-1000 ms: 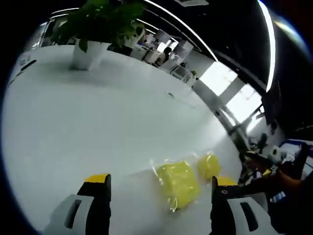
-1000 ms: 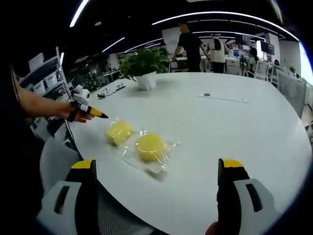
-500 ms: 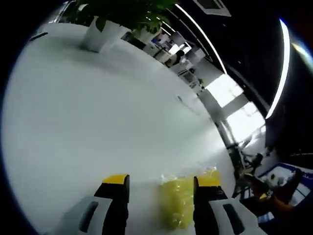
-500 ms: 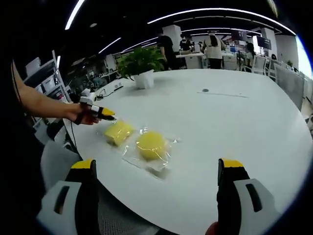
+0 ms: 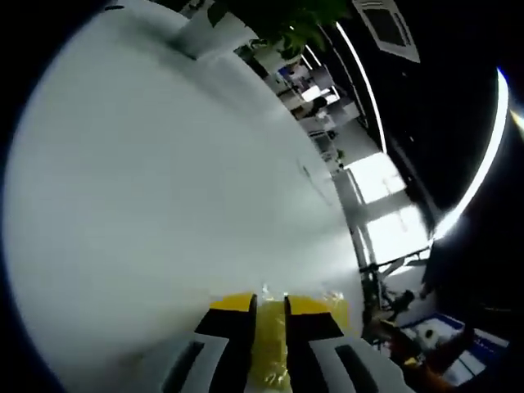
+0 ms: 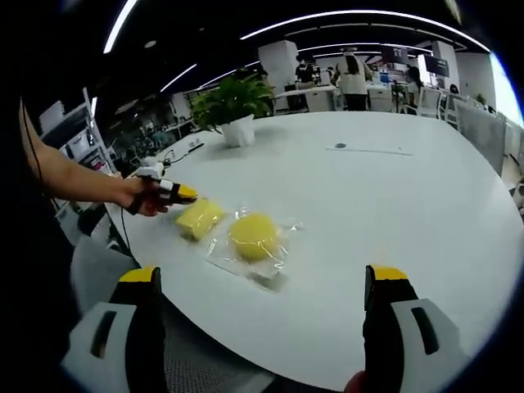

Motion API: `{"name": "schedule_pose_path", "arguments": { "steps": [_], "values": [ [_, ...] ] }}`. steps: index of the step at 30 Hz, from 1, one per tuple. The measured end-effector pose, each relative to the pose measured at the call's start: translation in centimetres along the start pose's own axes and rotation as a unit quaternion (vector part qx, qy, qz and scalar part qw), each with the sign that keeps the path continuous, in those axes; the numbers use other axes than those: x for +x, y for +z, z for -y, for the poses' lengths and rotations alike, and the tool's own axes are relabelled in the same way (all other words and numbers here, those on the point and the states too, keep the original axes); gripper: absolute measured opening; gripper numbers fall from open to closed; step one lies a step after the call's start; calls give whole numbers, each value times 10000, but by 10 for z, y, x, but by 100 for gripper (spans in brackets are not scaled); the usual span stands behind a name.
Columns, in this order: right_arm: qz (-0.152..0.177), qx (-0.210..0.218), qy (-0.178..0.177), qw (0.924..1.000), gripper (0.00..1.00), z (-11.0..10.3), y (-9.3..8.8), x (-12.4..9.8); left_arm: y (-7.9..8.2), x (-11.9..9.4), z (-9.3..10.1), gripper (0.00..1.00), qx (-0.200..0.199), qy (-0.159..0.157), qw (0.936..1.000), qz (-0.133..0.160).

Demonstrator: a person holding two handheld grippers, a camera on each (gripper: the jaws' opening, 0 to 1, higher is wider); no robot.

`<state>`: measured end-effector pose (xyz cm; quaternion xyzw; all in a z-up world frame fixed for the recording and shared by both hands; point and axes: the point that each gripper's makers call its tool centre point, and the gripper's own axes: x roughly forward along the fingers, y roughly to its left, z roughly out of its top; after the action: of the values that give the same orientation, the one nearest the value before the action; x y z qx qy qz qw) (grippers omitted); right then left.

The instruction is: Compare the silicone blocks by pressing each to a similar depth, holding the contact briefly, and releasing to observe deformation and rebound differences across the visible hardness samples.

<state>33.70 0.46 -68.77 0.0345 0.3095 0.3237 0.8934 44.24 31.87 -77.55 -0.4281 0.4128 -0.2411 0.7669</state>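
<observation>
Left gripper (image 5: pixel 270 304): its yellow-tipped jaws are standing almost together, only a thin slit showing between them; in the right gripper view the same gripper (image 6: pixel 176 193) is reaching in from the left in the person's hand (image 6: pixel 147 196), its tip touching or just short of the square block's near end.
Square block (image 6: pixel 199 218): a flat yellow silicone piece in clear wrap, lying on the white table (image 6: pixel 393 213) near its edge; in the left gripper view, yellow material (image 5: pixel 268 360) is showing through the slit and just beyond the jaw tips. Whether the jaws are pinching the block or only pressing on it, I cannot tell.
Round block (image 6: pixel 253 236): a yellow domed piece in a crinkled clear bag, lying just beside the square block, on the side away from the left gripper.
Right gripper (image 6: pixel 270 282): its jaws are spread wide and gripping nothing, hovering at the table's edge; the round block is sitting ahead of them, between the two jaw lines but well clear of both tips.
Potted plant (image 6: pixel 233 102): standing farther back on the table.
People (image 6: pixel 354 78): standing beyond the far edge.
</observation>
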Motion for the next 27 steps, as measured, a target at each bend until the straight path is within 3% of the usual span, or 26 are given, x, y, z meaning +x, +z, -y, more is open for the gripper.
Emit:
{"name": "schedule_pose_path", "arguments": {
  "steps": [3, 10, 15, 19, 27],
  "values": [
    [-2, 22, -12, 10000, 96, 1, -2, -1, -2, 4, -3, 12, 193, 155, 9997, 35],
    [-21, 17, -9, 10000, 96, 1, -4, -3, 1, 2, -3, 3, 150, 154, 9996, 198],
    [-50, 10, -34, 10000, 96, 3, -7, -6, 2, 2, 0, 4, -2, 122, 9997, 206],
    [-71, 18, -52, 10000, 96, 5, -9, -8, 11, 8, -2, 10, -153, 193, 9988, 426],
    [-97, 56, -94, 9999, 96, 8, -12, -12, 6, 16, 3, 2, -96, 145, 9995, 255]
  ]
}}
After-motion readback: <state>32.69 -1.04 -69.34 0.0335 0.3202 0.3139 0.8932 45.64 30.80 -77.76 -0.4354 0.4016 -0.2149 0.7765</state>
